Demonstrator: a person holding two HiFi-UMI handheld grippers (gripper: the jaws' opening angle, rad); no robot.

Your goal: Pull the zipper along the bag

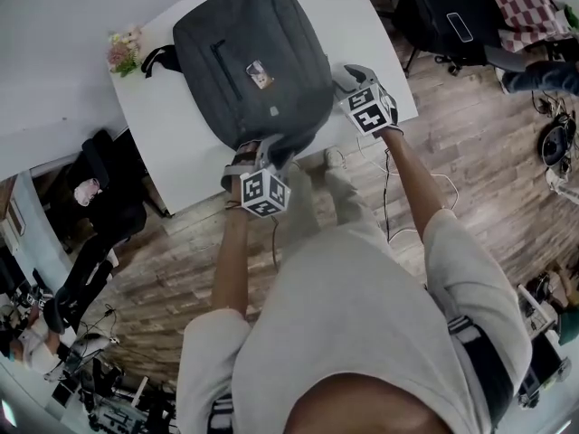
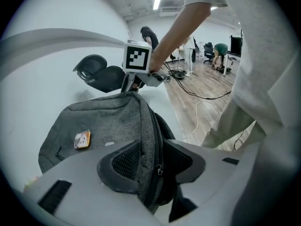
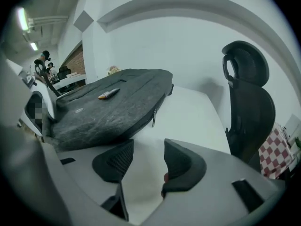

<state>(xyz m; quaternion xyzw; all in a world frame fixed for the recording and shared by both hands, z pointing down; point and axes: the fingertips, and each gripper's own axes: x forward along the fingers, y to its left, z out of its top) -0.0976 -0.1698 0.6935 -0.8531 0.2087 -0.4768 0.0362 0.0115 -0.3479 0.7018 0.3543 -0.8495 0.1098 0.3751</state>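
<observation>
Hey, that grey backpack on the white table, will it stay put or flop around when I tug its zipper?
Probably floppy: the backpack lies flat, and its fabric bunches between the jaws of the left gripper. It is likely light and near empty, so it may slide on the smooth table unless held.

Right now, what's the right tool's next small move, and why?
Probably ease the right tool forward to the zipper pull and close on it: its jaws stand open and empty over the table, the pull hangs just ahead, and the left tool grips the bag.
</observation>
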